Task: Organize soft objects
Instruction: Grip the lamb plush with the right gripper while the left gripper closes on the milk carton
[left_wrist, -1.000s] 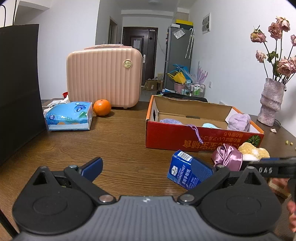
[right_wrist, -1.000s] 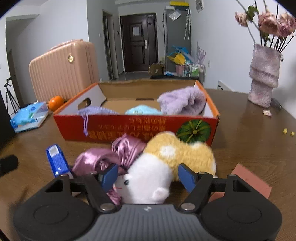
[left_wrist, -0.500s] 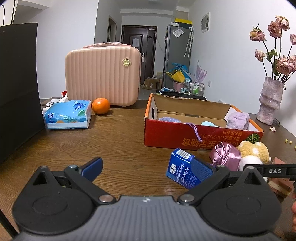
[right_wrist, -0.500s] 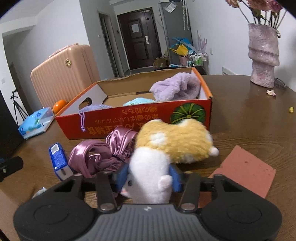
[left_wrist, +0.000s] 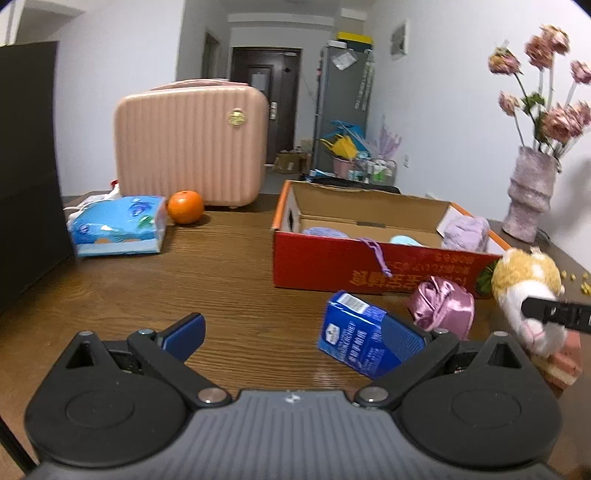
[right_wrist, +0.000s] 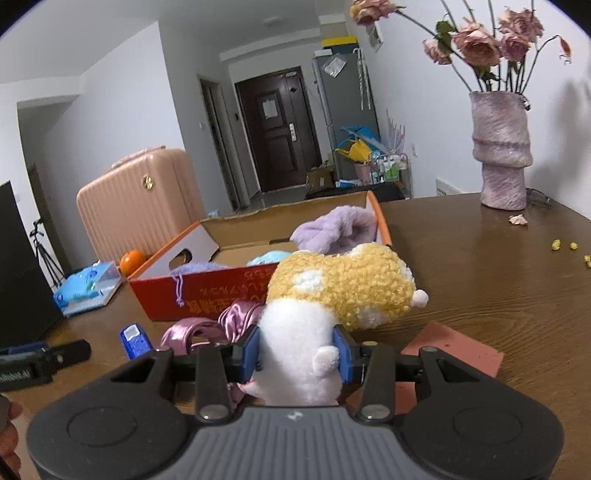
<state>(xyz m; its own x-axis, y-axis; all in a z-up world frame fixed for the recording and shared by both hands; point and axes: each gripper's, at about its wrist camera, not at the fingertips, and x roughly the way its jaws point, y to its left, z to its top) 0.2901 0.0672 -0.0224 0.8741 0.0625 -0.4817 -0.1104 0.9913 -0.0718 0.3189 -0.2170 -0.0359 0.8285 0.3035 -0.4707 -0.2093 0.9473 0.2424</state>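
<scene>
While the right gripper (right_wrist: 295, 349) clamps a plush hamster (right_wrist: 332, 291) between its jaws, the left gripper (left_wrist: 291, 332) gapes empty.

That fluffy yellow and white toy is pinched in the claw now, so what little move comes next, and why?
Probably carry the plush toy up and over the red box wall. The right claw is shut on its white end, and the box just behind already holds a purple fluffy item with room beside it.
</scene>
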